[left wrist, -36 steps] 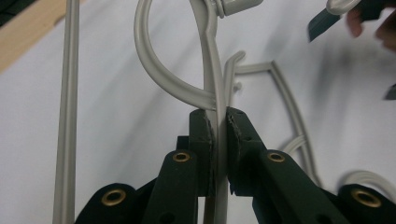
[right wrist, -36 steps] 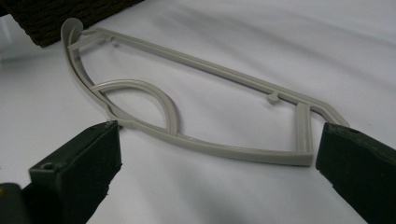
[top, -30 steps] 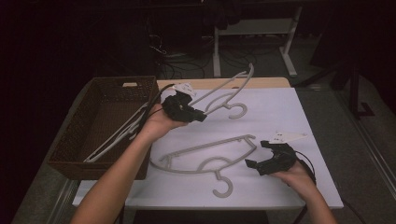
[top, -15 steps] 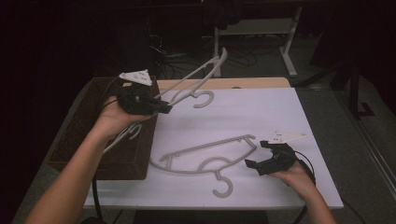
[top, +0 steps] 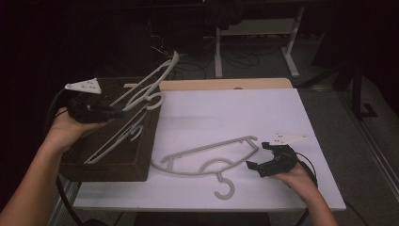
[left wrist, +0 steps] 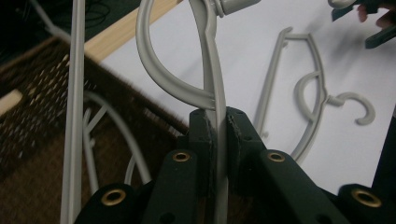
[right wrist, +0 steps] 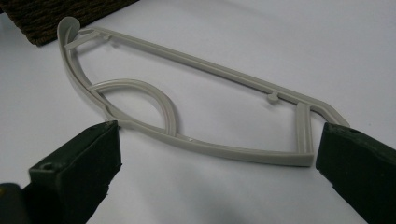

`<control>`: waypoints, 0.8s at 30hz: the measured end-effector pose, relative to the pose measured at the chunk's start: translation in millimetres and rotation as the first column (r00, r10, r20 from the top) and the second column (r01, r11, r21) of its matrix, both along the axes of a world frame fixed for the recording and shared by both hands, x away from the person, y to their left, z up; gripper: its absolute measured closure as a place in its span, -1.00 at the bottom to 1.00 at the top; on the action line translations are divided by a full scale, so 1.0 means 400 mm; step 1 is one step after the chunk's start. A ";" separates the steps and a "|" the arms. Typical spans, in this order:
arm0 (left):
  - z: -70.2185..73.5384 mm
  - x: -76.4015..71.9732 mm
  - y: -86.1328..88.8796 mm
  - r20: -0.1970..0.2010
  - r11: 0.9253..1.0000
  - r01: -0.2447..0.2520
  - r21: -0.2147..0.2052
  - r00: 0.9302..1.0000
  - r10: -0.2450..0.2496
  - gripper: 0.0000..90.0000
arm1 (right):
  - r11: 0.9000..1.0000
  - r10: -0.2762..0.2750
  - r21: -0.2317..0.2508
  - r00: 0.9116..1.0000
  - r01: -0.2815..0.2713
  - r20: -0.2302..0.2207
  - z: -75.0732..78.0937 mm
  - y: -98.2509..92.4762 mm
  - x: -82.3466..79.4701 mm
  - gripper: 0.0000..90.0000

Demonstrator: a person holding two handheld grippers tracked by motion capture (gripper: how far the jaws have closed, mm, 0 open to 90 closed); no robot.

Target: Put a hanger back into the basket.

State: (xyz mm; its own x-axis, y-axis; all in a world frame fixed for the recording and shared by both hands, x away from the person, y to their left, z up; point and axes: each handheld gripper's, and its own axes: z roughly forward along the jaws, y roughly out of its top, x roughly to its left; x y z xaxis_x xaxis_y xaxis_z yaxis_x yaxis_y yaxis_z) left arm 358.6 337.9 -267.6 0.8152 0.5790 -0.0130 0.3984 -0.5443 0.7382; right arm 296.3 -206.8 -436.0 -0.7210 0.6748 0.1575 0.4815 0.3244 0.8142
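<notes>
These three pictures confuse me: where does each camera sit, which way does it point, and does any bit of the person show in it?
High view: above the person's side, looking forward and down on the white table; both forearms, left gripper and right gripper show.
Left gripper view: rides that gripper, looking along jaws shut on a held hanger above the brown basket.
Right gripper view: rides that gripper, looking between open jaws.
Shared: all three show the grey hanger on the table.
</notes>
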 end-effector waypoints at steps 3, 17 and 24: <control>-0.028 -0.005 0.042 -0.021 1.000 -0.025 0.002 0.999 0.025 0.83 | 1.000 0.000 -0.002 1.000 0.000 -0.001 -0.001 0.000 0.001 -1.00; -0.115 -0.044 0.170 -0.099 0.993 -0.115 -0.022 0.989 0.112 0.83 | 1.000 -0.005 -0.006 1.000 0.005 -0.009 -0.004 0.003 0.003 -1.00; -0.162 -0.029 0.174 -0.167 0.993 -0.119 -0.008 0.979 0.116 0.83 | 1.000 -0.006 -0.008 1.000 0.006 -0.010 -0.005 0.004 0.003 -1.00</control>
State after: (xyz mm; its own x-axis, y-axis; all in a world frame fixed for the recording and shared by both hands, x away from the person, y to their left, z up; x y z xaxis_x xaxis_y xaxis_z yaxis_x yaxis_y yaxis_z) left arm 346.9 407.4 -332.3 0.7269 0.6694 -0.1532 0.5766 -0.4737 0.6657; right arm 297.6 -205.1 -438.0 -0.7153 0.6804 0.1592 0.4915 0.3279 0.8068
